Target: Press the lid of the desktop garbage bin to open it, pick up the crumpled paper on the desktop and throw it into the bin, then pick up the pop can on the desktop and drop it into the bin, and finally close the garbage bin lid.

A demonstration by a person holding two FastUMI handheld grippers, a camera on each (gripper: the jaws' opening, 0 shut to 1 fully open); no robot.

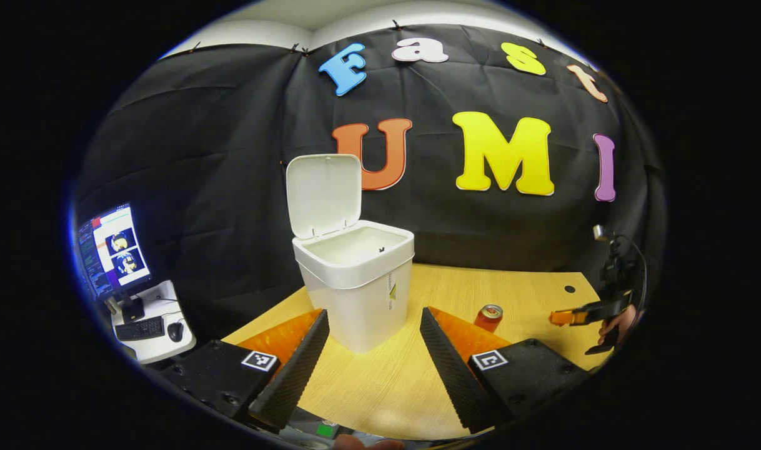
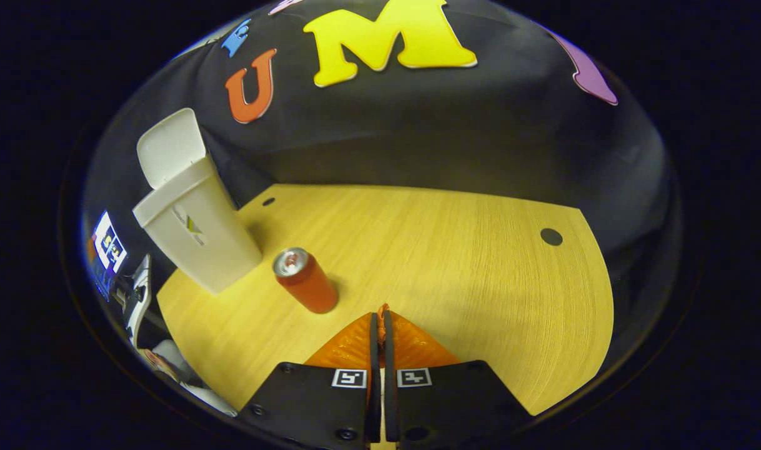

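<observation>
I see the white plastic desktop bin (image 1: 355, 281) standing on the pale wooden desk (image 1: 518, 287), its hinged lid (image 1: 323, 194) tipped up. Its small side label (image 2: 194, 225) is unreadable. The red pop can (image 2: 305, 281) stands upright just beside the bin. My left gripper (image 1: 374, 325) gapes wide, empty, before the bin; my right gripper (image 2: 378, 325) is closed, holding nothing, near the can.
</observation>
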